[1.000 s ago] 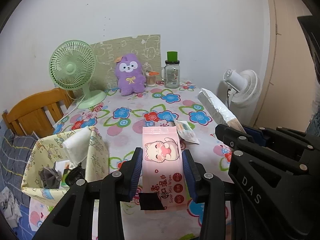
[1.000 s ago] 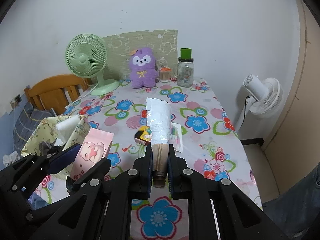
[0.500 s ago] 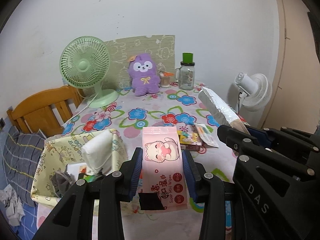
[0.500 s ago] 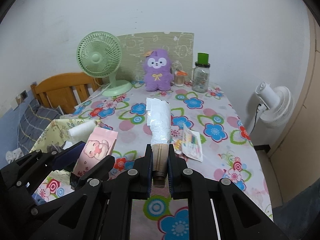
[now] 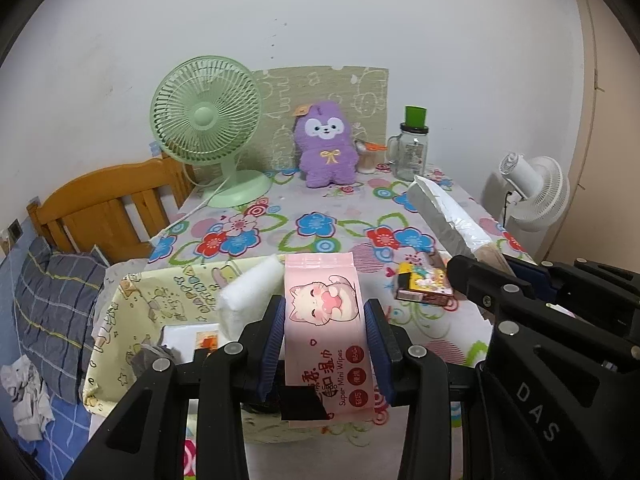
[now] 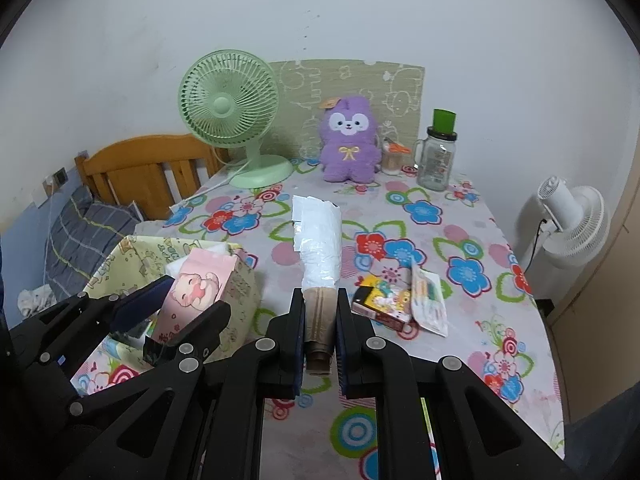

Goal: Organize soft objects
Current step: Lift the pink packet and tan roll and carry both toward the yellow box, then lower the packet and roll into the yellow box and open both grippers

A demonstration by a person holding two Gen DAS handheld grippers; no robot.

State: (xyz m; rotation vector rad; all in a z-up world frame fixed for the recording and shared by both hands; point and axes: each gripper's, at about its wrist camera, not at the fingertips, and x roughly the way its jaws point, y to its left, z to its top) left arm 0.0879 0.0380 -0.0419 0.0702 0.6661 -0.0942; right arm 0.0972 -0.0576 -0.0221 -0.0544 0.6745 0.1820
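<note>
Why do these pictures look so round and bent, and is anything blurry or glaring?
Left wrist view: fisheye lens bows the wall and darkens the corners; the pink wipes pack is sharp, evenly lit. Right wrist view: same bulge; the plastic-wrapped bundle glints slightly; no evident blur.

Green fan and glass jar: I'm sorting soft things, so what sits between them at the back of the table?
Between the green fan and the glass jar sits a purple plush toy, with a small orange-topped container beside the jar; the right wrist view shows it.

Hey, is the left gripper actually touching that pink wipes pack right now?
Touching. In the left wrist view the left gripper has both blue pads pressed flat against the sides of the pink wipes pack, holding it upright with no gap.
</note>
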